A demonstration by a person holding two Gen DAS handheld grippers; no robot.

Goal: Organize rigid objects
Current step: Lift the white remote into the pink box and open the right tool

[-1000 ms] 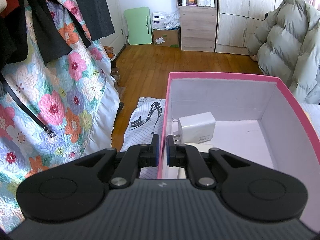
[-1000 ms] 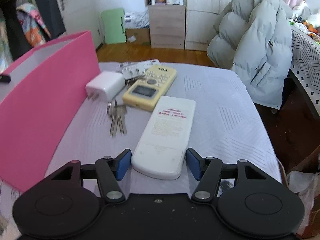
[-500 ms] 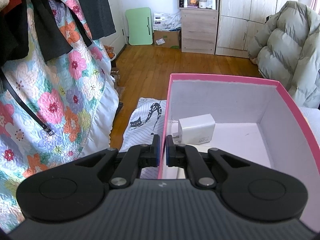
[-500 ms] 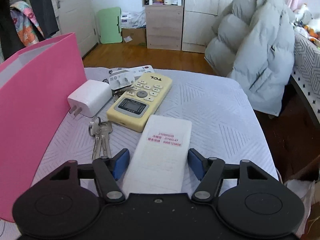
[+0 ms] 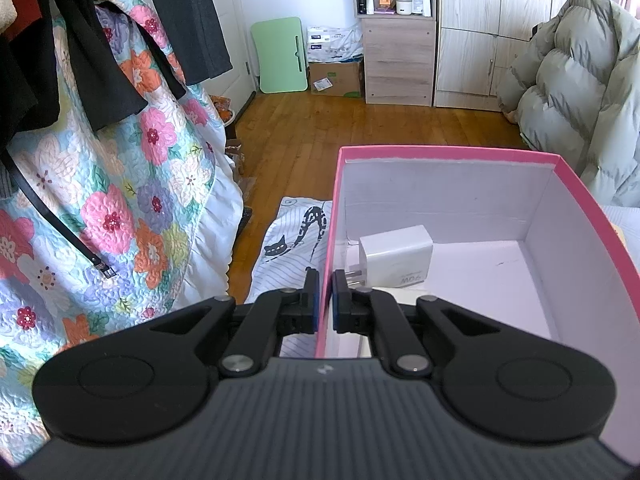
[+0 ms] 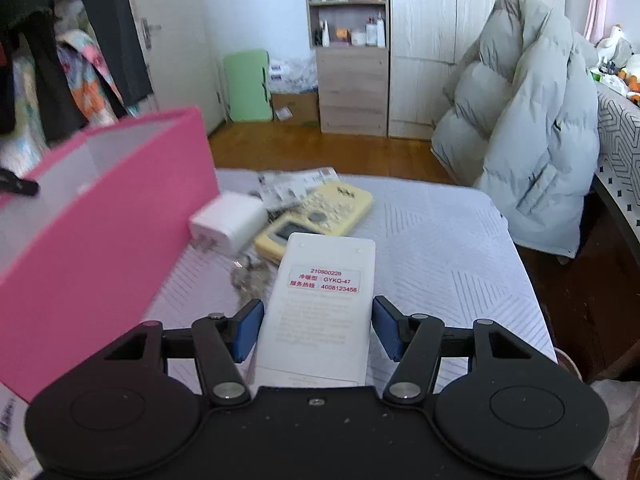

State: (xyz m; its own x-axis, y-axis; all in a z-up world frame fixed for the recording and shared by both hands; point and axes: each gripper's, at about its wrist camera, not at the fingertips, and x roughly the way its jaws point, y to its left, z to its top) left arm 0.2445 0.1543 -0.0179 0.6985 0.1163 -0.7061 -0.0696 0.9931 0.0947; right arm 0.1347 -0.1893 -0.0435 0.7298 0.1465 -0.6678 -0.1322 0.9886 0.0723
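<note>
My left gripper point(image 5: 326, 296) is shut on the near left wall of the pink box point(image 5: 440, 152), one finger outside and one inside. A white charger point(image 5: 396, 256) lies in the box's near left corner. In the right wrist view my right gripper point(image 6: 318, 332) is shut on a white remote point(image 6: 324, 300), label side up, raised off the grey tablecloth. Beyond it lie a yellow remote point(image 6: 332, 208), a second white charger point(image 6: 230, 224), a bunch of keys point(image 6: 250, 276) and the pink box point(image 6: 100, 248) at left.
Printed packets point(image 6: 296, 184) lie behind the yellow remote. A grey puffer coat point(image 6: 532, 128) hangs past the table's far right corner. A floral quilt point(image 5: 120, 184) and dark clothes hang left of the box. The table's right edge point(image 6: 532, 280) drops to a wooden floor.
The white remote went from lying flat on the cloth to being lifted in my right gripper, now overlapping the yellow remote and keys. The left gripper and box stayed still.
</note>
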